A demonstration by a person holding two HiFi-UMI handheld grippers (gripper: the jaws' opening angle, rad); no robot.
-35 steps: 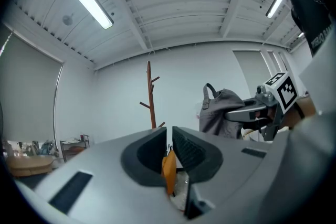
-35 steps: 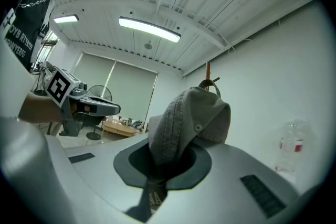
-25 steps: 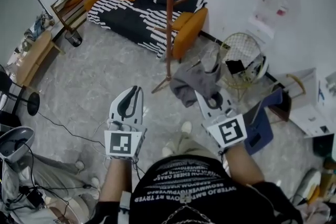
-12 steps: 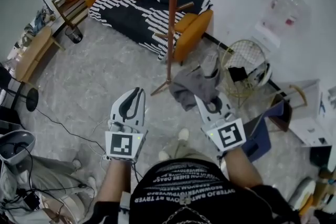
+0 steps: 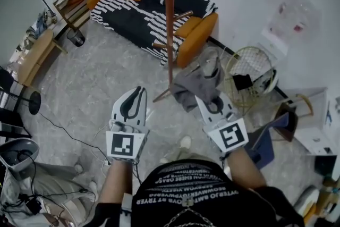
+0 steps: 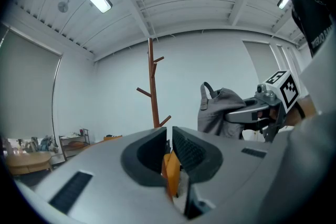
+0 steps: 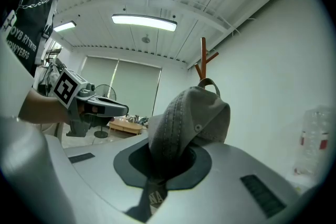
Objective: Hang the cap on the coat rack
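Left gripper (image 5: 137,95): fingers closed, empty.
Coat rack (image 5: 169,24): upright ahead, nothing hung on it.
Cap (image 5: 197,82): grey, dangling near the rack, not touching.
Right gripper (image 5: 206,99): fingers clamped on cap; best raise it, slip the strap loop (image 7: 209,83) over a peg (image 5: 183,15).

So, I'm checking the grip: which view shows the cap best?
Right gripper view: the grey cap sits centre, clamped in the right claw. Head view shows it from above, small; left gripper view shows it side-on.
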